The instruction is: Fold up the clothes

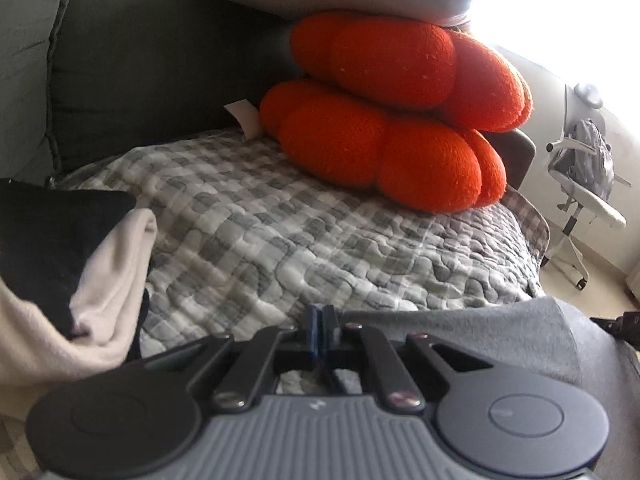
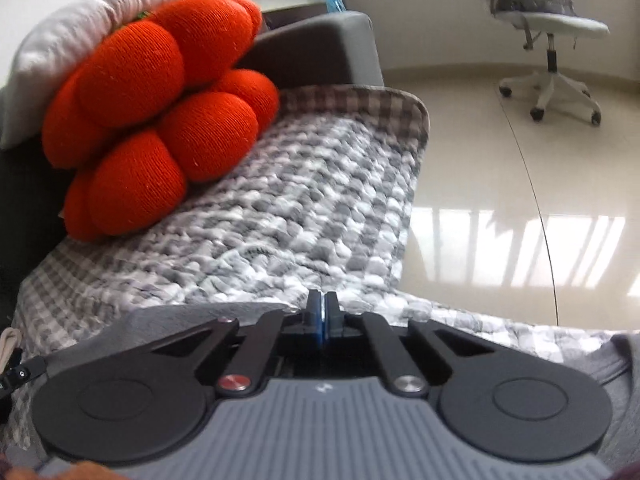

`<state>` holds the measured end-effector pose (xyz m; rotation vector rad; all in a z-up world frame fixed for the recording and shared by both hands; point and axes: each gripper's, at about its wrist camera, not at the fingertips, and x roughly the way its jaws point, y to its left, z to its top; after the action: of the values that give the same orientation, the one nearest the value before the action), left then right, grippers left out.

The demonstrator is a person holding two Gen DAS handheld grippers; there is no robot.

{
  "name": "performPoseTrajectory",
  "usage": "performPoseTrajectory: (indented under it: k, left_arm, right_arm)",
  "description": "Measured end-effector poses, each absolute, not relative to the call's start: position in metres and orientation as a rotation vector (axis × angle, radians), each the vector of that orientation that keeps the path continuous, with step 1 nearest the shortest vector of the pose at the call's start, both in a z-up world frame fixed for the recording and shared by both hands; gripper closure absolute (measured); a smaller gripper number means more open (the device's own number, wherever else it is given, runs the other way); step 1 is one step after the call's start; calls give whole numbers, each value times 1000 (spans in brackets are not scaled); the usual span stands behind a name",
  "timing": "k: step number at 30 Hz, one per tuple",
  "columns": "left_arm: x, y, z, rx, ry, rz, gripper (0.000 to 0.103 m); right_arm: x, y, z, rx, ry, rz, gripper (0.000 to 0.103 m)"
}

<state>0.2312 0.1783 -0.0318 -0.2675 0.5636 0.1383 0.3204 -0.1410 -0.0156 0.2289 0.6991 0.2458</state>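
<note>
Both grippers, left gripper and right gripper, are closing tight at the grey garment's edge. Soft, light cloth is likely sagging; its corners are offering the best hold.

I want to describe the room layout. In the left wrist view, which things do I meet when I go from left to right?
Black and cream clothes pile → checked quilt → orange cushions → white office chair. The left gripper, closed, sits low in the middle.

I see an orange cushion on the checked quilt. A white office chair stands well apart on the floor.
</note>
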Motion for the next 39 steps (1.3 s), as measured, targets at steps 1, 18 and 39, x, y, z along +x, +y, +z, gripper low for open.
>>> performPoseTrajectory:
  k: [1, 18, 39]
  left_arm:
    - [231, 178, -31, -265, 565, 137, 96]
    - [197, 92, 34, -217, 536, -142, 51]
    - [167, 48, 8, -71, 623, -204, 43]
  right_arm:
    - [318, -140, -14, 223, 690, 245, 100]
    - [217, -212, 33, 128, 595, 159, 56]
    - [115, -273, 20, 53, 617, 94, 55]
